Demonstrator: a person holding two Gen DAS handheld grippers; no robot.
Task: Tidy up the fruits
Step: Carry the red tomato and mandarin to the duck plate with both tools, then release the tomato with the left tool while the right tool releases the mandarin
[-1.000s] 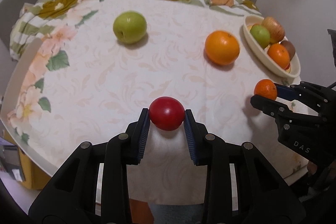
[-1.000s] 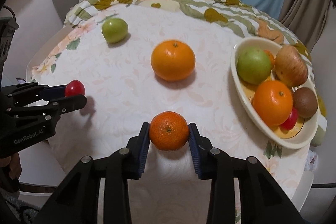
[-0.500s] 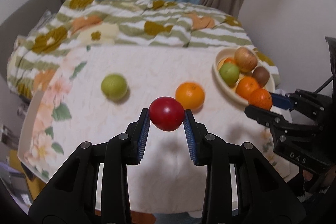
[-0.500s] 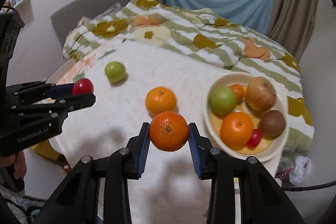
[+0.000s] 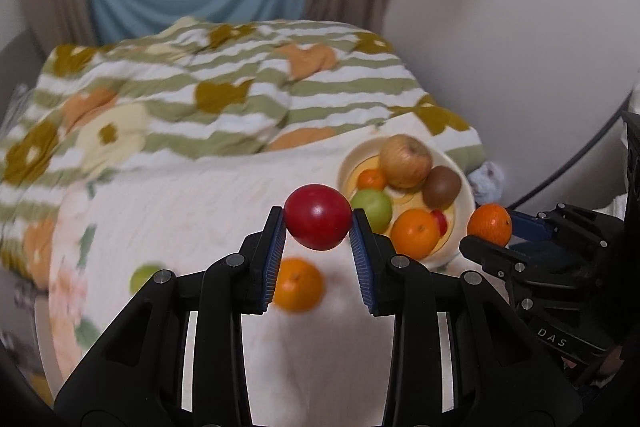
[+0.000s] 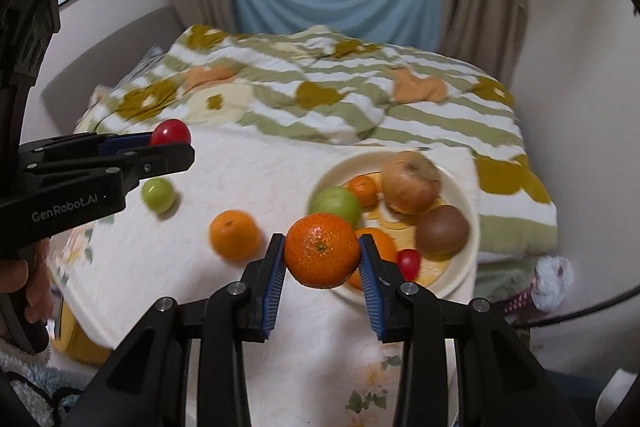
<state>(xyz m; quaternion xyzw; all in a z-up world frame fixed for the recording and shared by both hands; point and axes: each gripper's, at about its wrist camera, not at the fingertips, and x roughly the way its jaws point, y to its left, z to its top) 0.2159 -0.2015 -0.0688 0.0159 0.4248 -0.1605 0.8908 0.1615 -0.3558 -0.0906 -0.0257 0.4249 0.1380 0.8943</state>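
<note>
My left gripper (image 5: 318, 219) is shut on a small red fruit (image 5: 318, 217), held in the air above the table. My right gripper (image 6: 322, 253) is shut on a mandarin (image 6: 322, 250), also lifted, just in front of the cream fruit bowl (image 6: 468, 195). The bowl holds a green apple (image 6: 335, 203), a tan apple (image 6: 410, 182), a kiwi (image 6: 442, 229), oranges and a small red fruit. On the tablecloth lie a loose orange (image 6: 234, 234) and a green apple (image 6: 159, 195). The right gripper (image 5: 490, 227) shows at the right of the left wrist view, the left gripper (image 6: 170, 141) at the left of the right wrist view.
The table (image 6: 248, 163) has a pale floral cloth. Behind it lies a bed with a striped flowered blanket (image 6: 340, 95), then curtains and a blue cloth. A person's hand (image 6: 28, 287) holds the left gripper's handle. A wall stands close at the right.
Both grippers have risen from the table with their fruits and swung toward the bowl. The table and the loose fruit now lie farther below.
</note>
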